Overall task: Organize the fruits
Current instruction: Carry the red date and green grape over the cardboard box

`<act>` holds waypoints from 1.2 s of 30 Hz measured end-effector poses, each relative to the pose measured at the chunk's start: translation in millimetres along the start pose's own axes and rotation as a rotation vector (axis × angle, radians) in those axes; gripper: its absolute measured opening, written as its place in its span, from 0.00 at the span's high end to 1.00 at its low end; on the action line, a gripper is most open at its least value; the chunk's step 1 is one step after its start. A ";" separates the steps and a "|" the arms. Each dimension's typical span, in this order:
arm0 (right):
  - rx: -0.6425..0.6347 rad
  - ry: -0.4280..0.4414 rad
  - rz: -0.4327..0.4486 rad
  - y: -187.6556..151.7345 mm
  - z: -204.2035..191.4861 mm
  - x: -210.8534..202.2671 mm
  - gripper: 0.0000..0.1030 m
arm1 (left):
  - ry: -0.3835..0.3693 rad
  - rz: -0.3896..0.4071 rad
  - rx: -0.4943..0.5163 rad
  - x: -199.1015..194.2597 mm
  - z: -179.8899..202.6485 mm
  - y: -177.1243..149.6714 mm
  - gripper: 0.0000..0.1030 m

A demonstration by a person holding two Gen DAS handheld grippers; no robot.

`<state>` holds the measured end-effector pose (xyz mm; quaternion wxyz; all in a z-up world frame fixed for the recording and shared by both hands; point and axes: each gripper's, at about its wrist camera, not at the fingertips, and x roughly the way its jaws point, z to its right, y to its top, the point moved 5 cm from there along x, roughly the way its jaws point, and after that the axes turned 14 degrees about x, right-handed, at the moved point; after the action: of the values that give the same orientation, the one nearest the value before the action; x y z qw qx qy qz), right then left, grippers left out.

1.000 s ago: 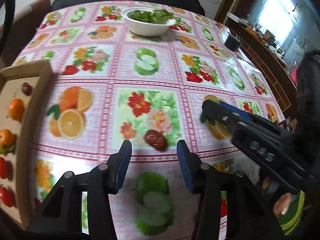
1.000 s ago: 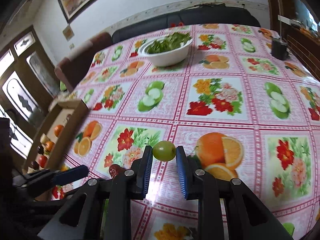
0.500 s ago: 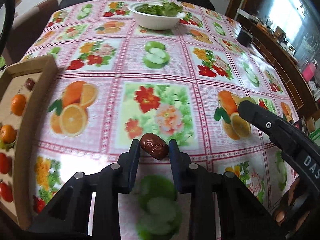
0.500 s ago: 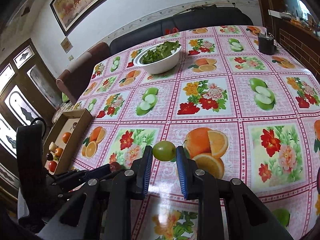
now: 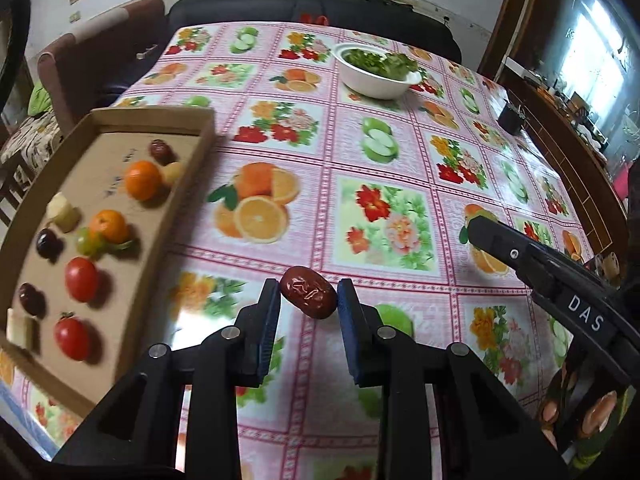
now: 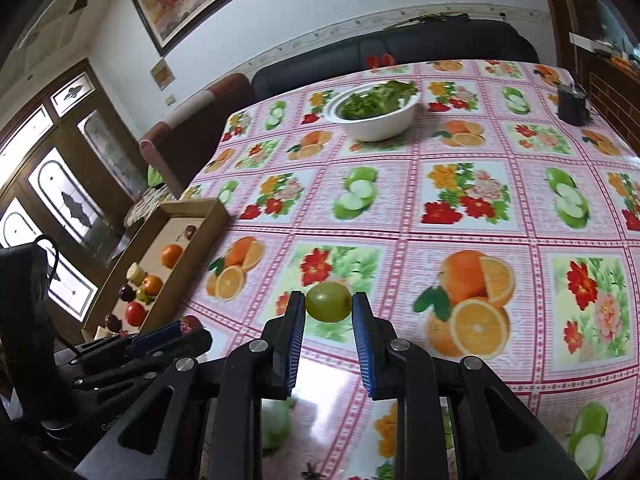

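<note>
Left wrist view shows the left gripper (image 5: 308, 300) clamped on a wrinkled red date (image 5: 307, 298), lifted above the fruit-print tablecloth (image 5: 384, 184); the date's long axis runs across the jaws, tilted down to the right. To the left lies a cardboard tray (image 5: 188, 184) holding oranges (image 5: 142, 180), tomatoes (image 5: 81, 279) and dark fruits. A white bowl of greens (image 5: 376, 74) stands far back. Right wrist view: the right gripper (image 6: 329, 308) pinches a green grape (image 6: 329, 302), long axis sideways.

Pink fruit-and-flower tablecloth (image 5: 328, 152), brown-red date (image 5: 307, 297), green grape (image 6: 329, 302), white bowl (image 5: 376, 82)
</note>
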<state>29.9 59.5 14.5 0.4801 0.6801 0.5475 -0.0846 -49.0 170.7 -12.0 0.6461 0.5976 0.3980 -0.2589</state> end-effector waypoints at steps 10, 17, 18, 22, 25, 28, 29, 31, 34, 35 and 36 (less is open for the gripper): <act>-0.071 0.069 -0.043 -12.2 -40.9 6.3 0.76 | 0.032 0.003 -0.043 -19.9 -31.8 -25.9 0.74; -0.105 0.121 -0.082 -19.9 -66.7 13.6 0.77 | 0.062 0.017 -0.073 -36.8 -54.3 -39.6 0.74; -0.110 0.128 -0.086 -20.7 -70.3 14.6 0.77 | 0.066 0.018 -0.078 -38.5 -57.2 -40.7 0.74; -0.124 0.152 -0.107 -23.4 -82.1 19.9 0.77 | 0.089 0.021 -0.089 -44.2 -68.4 -45.1 0.74; -0.142 0.164 -0.122 -26.7 -91.4 23.6 0.77 | 0.103 0.024 -0.097 -48.0 -76.1 -48.4 0.74; -0.158 0.172 -0.131 -29.5 -100.3 26.7 0.77 | 0.116 0.028 -0.107 -51.8 -84.1 -51.1 0.74; -0.164 0.172 -0.132 -30.4 -102.9 27.7 0.77 | 0.120 0.029 -0.113 -53.1 -87.3 -52.0 0.74; -0.172 0.178 -0.137 -31.4 -108.8 29.1 0.77 | 0.126 0.031 -0.119 -54.6 -92.4 -52.9 0.74; -0.186 0.186 -0.142 -33.0 -117.3 31.6 0.77 | 0.132 0.031 -0.131 -56.1 -99.5 -55.3 0.74; -0.191 0.187 -0.146 -33.5 -120.1 32.9 0.77 | 0.135 0.032 -0.135 -56.5 -102.0 -56.0 0.74; -0.197 0.188 -0.148 -34.1 -123.1 34.4 0.77 | 0.137 0.032 -0.137 -57.0 -103.7 -56.8 0.74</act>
<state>-35.5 172.1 38.0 0.4835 0.5925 0.6443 -0.0017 -147.6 255.5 6.0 0.6608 0.5748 0.4481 -0.1793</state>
